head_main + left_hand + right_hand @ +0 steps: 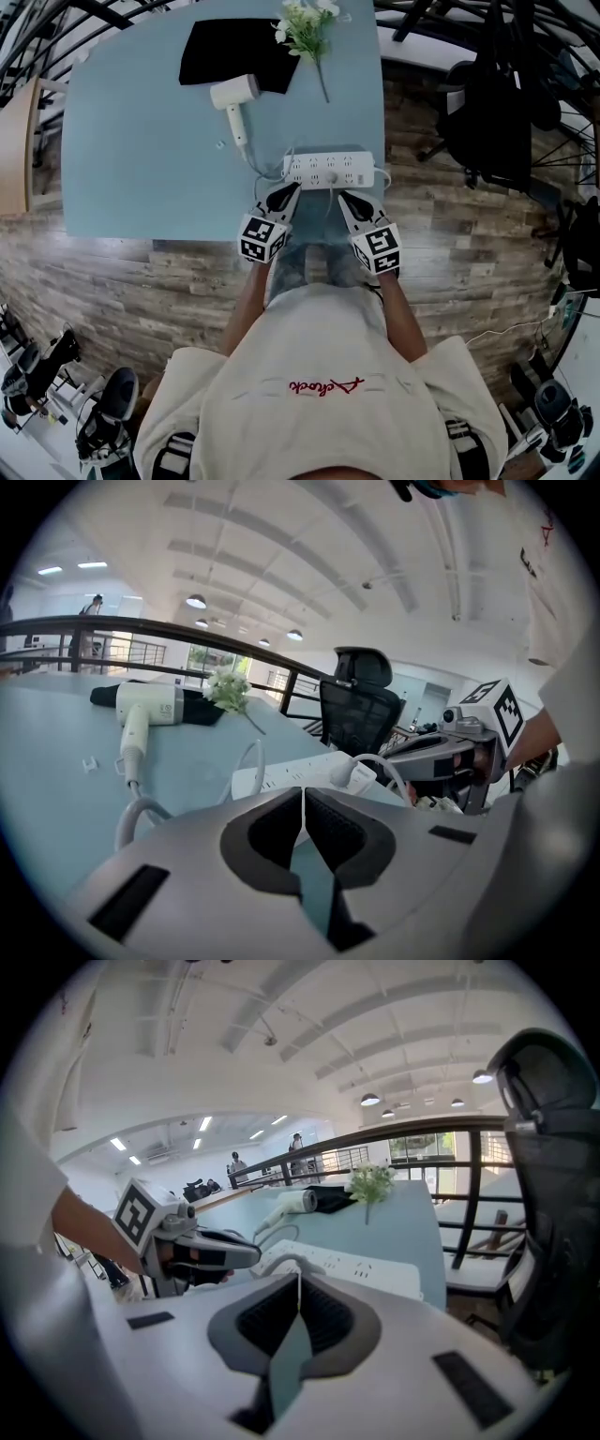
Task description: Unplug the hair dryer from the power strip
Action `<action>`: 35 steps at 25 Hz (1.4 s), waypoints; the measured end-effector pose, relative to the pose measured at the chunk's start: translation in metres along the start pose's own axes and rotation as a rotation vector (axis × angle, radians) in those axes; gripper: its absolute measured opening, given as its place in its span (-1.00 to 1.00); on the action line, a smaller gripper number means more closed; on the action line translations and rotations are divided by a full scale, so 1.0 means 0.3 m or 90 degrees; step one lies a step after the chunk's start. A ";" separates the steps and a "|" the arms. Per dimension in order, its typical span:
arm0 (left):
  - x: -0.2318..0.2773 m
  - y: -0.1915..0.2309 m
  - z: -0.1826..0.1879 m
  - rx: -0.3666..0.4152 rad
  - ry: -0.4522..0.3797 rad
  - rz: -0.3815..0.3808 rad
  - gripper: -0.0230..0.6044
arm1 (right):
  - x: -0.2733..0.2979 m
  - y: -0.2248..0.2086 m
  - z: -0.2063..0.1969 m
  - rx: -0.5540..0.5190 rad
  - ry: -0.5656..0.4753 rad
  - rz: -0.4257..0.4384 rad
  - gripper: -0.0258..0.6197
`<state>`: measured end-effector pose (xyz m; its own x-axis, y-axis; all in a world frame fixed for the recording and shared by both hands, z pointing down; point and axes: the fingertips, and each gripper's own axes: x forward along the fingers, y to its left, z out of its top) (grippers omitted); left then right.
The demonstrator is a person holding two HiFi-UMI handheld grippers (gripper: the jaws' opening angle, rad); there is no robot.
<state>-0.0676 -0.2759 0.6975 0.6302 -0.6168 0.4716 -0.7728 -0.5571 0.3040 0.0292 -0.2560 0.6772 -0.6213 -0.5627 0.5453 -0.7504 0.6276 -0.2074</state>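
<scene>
On wood floor (141, 281), blue table (131, 150)

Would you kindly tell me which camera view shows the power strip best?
The head view: the whole power strip lies unobstructed, socket face seen from above. The left gripper view shows the power strip low and foreshortened; the right gripper view shows it obliquely, near edge hidden.

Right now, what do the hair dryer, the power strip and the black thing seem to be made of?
Hair dryer: probably hard plastic, white, smooth, faint sheen.
Power strip: likely white moulded plastic, with crisp socket holes.
Black thing: looks like matte fabric, flat and dull; I cannot be sure.
</scene>
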 end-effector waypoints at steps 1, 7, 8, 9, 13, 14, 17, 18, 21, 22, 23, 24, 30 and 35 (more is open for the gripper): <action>0.003 0.002 -0.002 0.002 0.003 0.002 -0.90 | 0.001 0.001 0.006 -0.001 -0.003 0.002 -0.86; 0.017 0.007 -0.030 0.004 0.023 0.009 -0.89 | 0.000 -0.008 0.037 0.014 -0.019 0.010 -0.85; 0.020 0.007 -0.035 0.004 0.026 0.009 -0.89 | -0.001 -0.011 0.041 0.017 -0.022 0.008 -0.85; 0.022 0.007 -0.038 0.005 0.027 0.009 -0.89 | -0.002 -0.012 0.045 0.019 -0.025 0.006 -0.83; 0.025 0.008 -0.039 0.012 0.028 0.012 -0.89 | 0.003 0.000 0.060 0.026 -0.036 0.011 -0.54; 0.026 0.007 -0.038 0.014 0.029 0.012 -0.89 | 0.004 0.002 0.064 0.026 -0.038 0.009 -0.51; 0.031 0.003 -0.034 0.007 0.027 0.006 -0.89 | 0.001 0.000 0.073 0.025 -0.042 -0.001 -0.40; 0.034 0.002 -0.032 0.003 0.026 0.002 -0.89 | -0.001 -0.002 0.076 0.026 -0.044 -0.005 -0.38; 0.042 0.001 -0.030 0.001 0.027 -0.003 -0.89 | -0.012 -0.011 0.088 0.039 -0.054 -0.013 -0.32; 0.042 0.002 -0.031 0.004 0.029 0.000 -0.89 | -0.016 -0.012 0.097 0.044 -0.060 -0.015 -0.31; 0.042 0.005 -0.033 0.007 0.030 0.004 -0.89 | -0.017 -0.010 0.106 0.045 -0.064 -0.016 -0.30; 0.041 0.008 -0.034 0.010 0.030 0.007 -0.89 | -0.015 -0.005 0.116 0.040 -0.066 -0.016 -0.29; 0.043 0.003 -0.032 0.009 0.030 0.005 -0.89 | 0.032 0.037 0.129 0.020 -0.056 -0.010 -0.26; 0.043 0.005 -0.029 0.005 0.028 0.000 -0.89 | 0.078 0.037 0.108 0.009 -0.034 -0.033 -0.26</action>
<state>-0.0612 -0.2798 0.7113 0.6265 -0.5914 0.5077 -0.7718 -0.5614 0.2985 -0.0009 -0.2797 0.6616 -0.5919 -0.6224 0.5122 -0.7851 0.5889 -0.1917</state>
